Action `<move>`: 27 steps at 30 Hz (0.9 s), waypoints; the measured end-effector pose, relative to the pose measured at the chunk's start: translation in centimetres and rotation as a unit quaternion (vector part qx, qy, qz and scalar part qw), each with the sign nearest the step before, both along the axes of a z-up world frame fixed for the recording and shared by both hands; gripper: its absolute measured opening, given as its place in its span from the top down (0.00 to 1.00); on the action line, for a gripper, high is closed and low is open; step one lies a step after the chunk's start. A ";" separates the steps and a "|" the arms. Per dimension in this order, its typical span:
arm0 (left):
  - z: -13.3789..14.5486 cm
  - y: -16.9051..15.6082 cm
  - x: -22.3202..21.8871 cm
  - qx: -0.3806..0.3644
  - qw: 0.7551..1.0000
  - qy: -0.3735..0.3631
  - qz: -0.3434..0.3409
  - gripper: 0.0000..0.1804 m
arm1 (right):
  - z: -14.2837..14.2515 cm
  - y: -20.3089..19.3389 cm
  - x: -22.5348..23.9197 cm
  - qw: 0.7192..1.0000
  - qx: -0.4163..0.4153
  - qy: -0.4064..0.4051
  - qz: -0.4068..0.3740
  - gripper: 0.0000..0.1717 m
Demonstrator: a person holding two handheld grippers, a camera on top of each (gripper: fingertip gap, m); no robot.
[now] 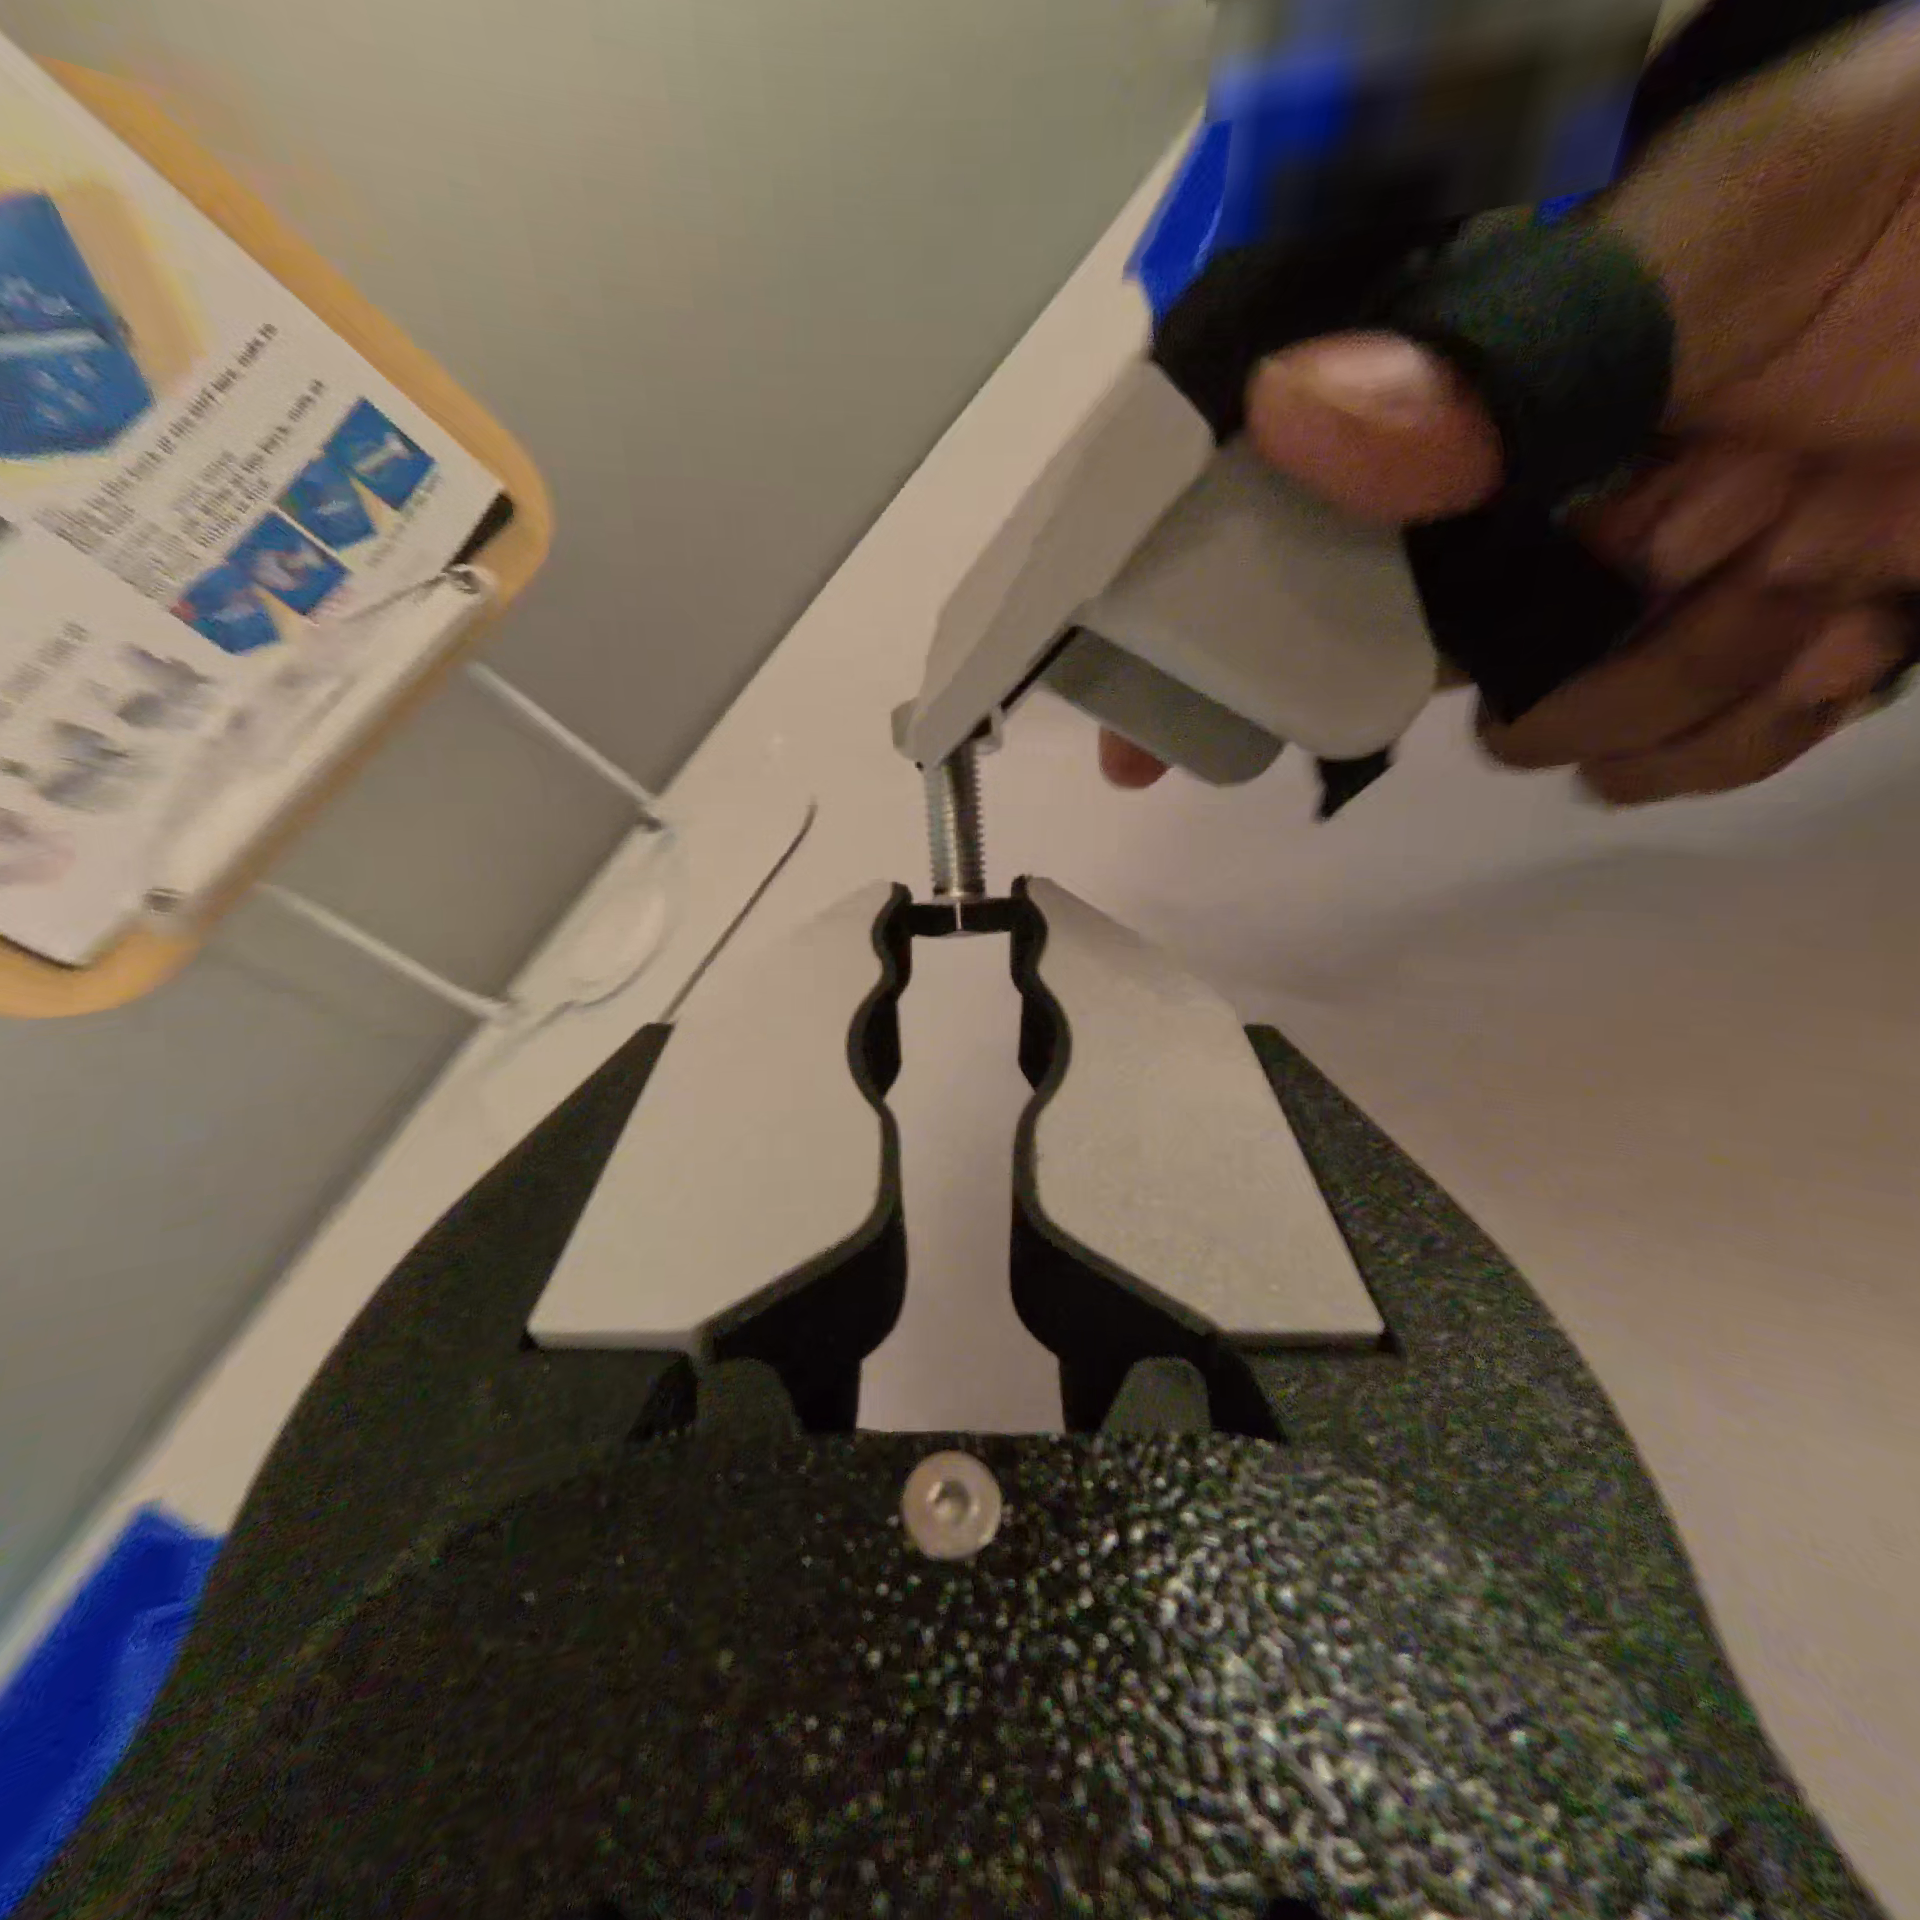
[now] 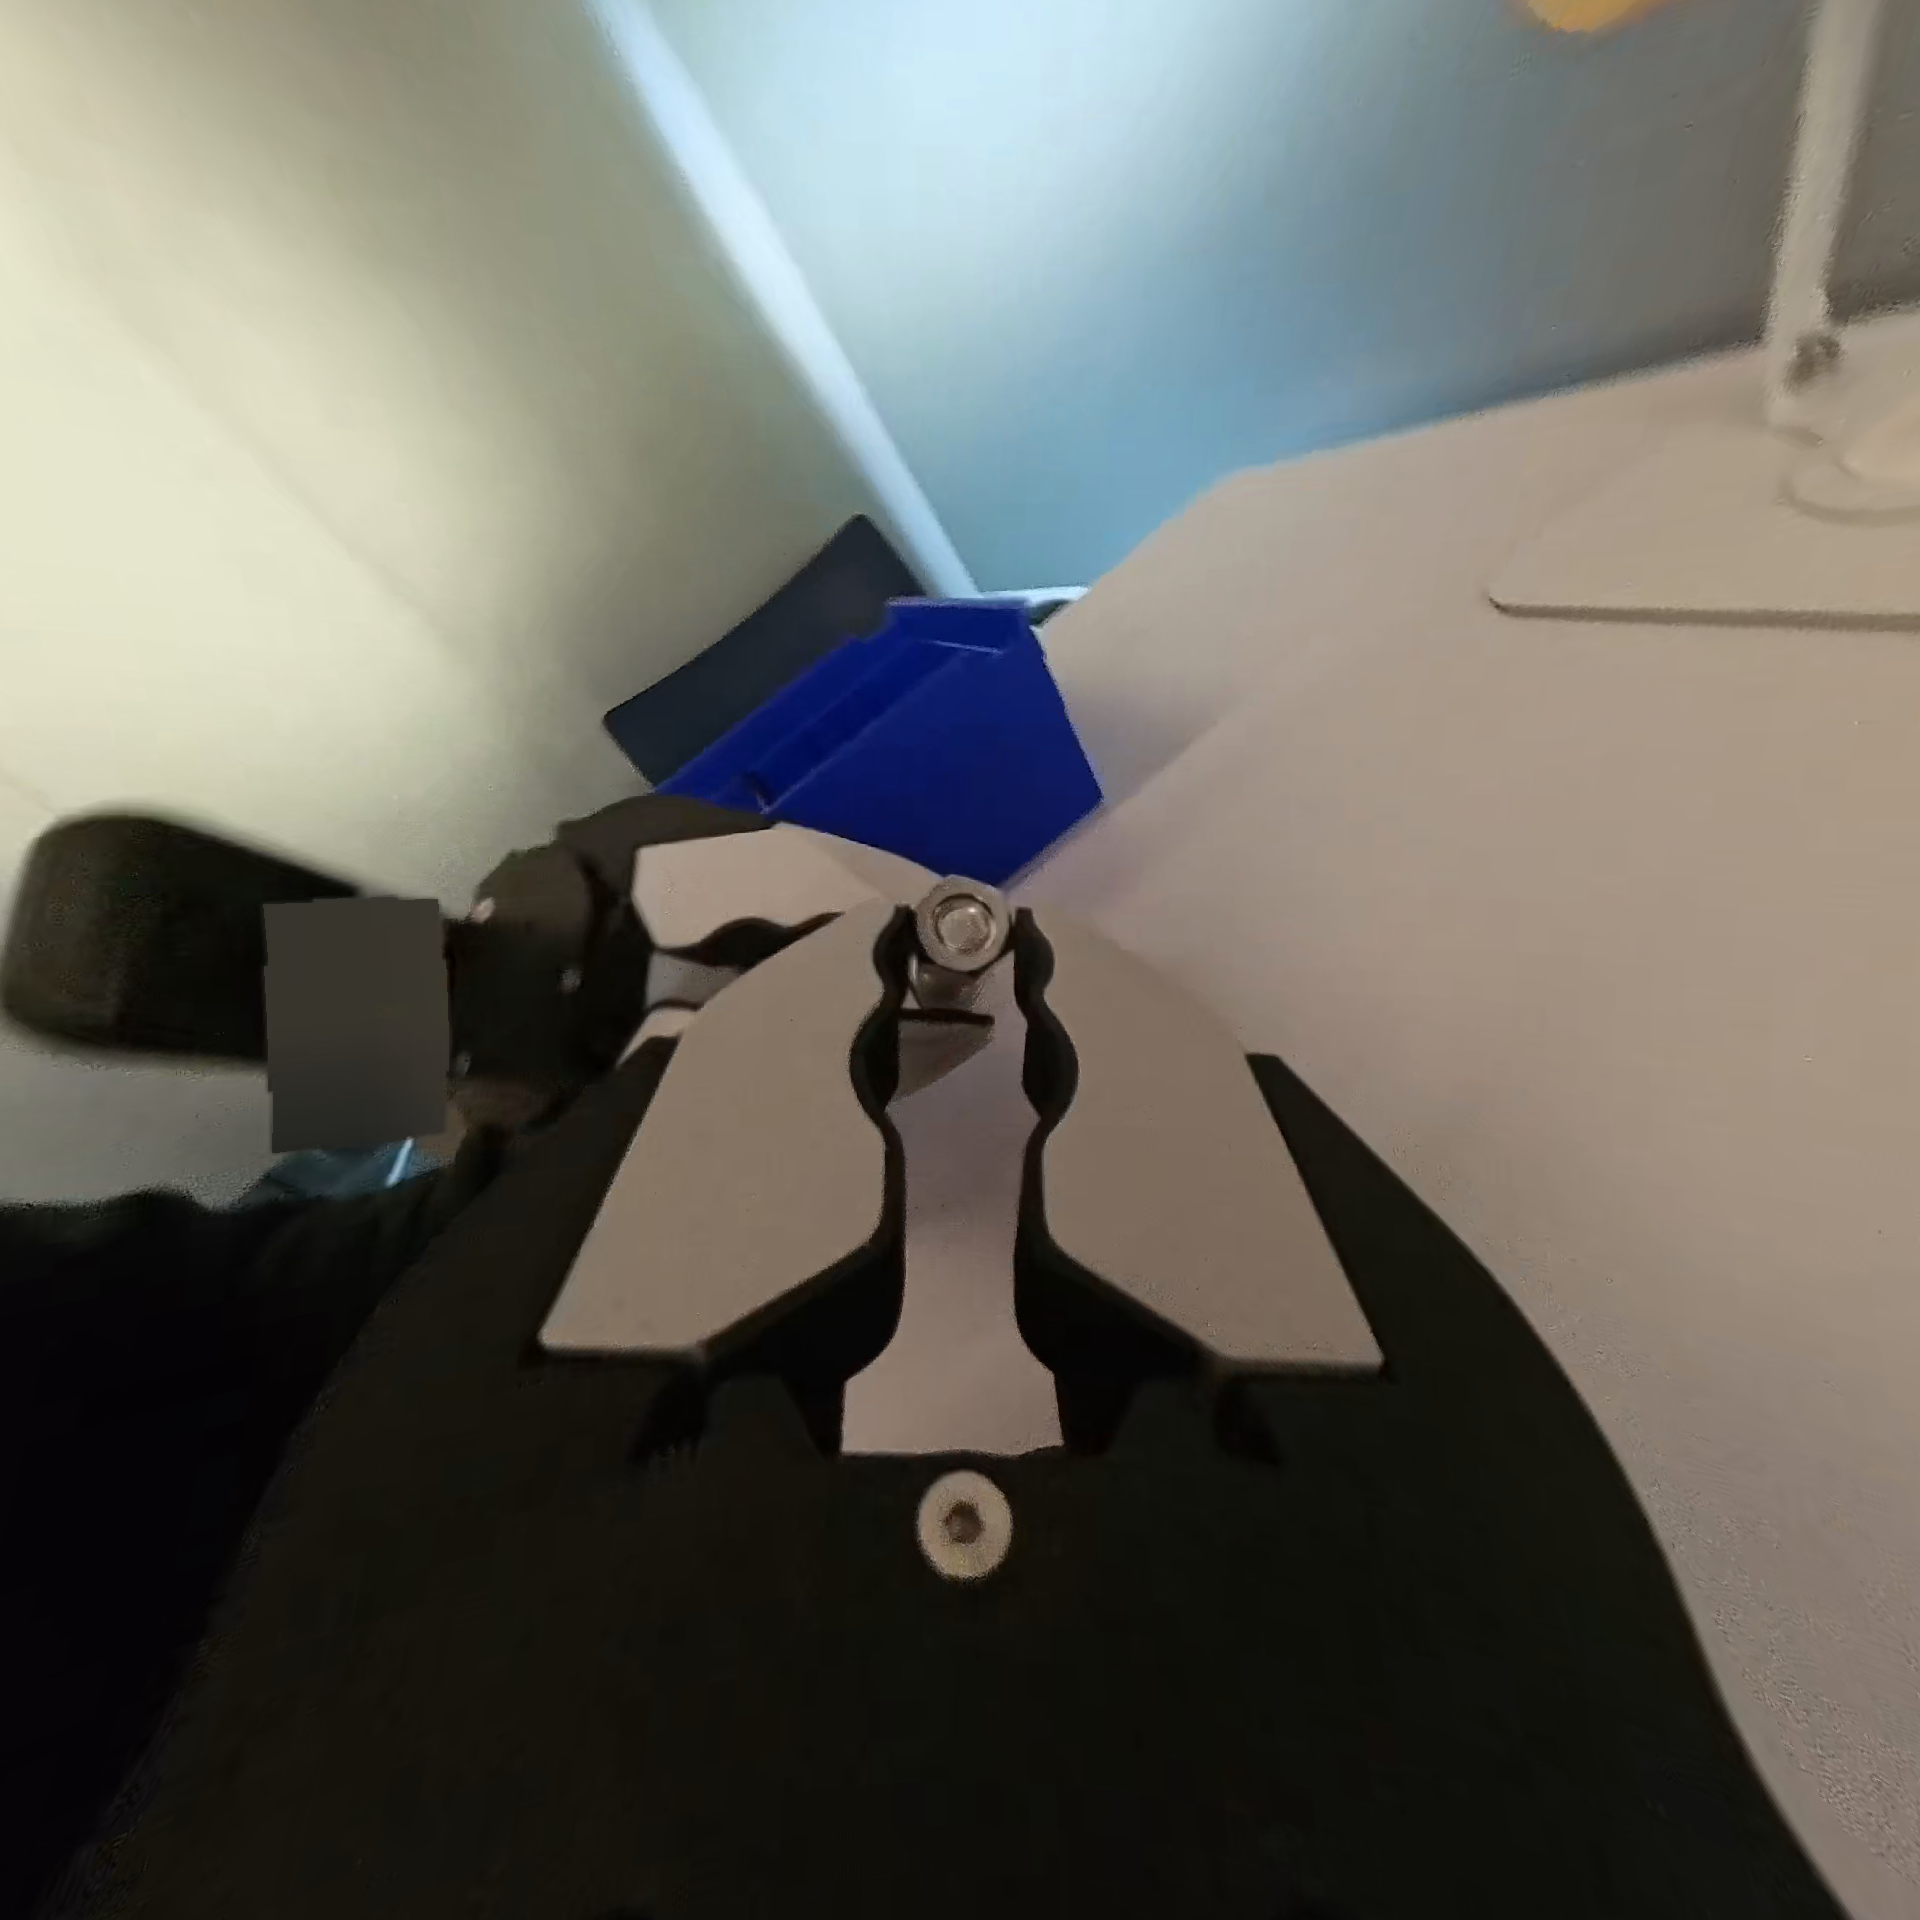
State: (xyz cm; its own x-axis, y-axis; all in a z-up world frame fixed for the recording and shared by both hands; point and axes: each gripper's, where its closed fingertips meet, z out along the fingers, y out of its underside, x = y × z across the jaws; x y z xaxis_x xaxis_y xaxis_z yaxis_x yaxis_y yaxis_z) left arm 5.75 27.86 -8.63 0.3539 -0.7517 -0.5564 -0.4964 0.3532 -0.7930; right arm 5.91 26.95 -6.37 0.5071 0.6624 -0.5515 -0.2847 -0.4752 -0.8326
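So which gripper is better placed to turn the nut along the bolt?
The right gripper, probably: its fingertips grip the hex nut at the free end of the bolt; the left gripper clamps the bolt's head, better suited to steadying it.

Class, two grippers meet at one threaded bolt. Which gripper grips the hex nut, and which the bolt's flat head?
The right gripper pinches the hex nut; the left gripper clamps the bolt by its head.

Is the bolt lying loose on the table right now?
No. In the left wrist view the bolt stands upright off the white table, its head gripped by the left tool and its top by the right tool.
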 end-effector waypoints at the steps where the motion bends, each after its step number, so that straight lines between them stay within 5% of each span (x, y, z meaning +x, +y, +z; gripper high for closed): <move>1: -0.3 0.2 0.0 0.026 0.999 0.025 0.013 0.90 | -0.5 0.1 0.1 1.000 -0.015 -0.004 -0.007 0.89; 5: -0.2 -0.4 0.4 -0.033 0.999 -0.007 -0.016 0.90 | 0.7 -0.6 -0.2 0.998 0.043 -0.009 0.044 0.71; 11: 1.1 -1.8 0.3 -0.184 0.970 -0.113 -0.115 0.91 | 1.9 -1.9 0.5 0.975 0.178 -0.075 0.107 0.72; 17: 0.9 -3.0 0.6 -0.225 0.954 -0.109 -0.166 0.91 | 1.0 -2.6 0.6 0.956 0.219 -0.138 0.139 0.76; 22: -0.8 -3.4 0.7 -0.171 0.972 -0.025 -0.157 0.90 | -0.3 -3.1 0.0 0.946 0.211 -0.186 0.157 0.89; 27: -1.9 -1.5 -0.2 0.040 0.990 0.116 -0.070 0.91 | -2.7 -2.0 0.2 0.980 -0.015 -0.140 0.138 0.89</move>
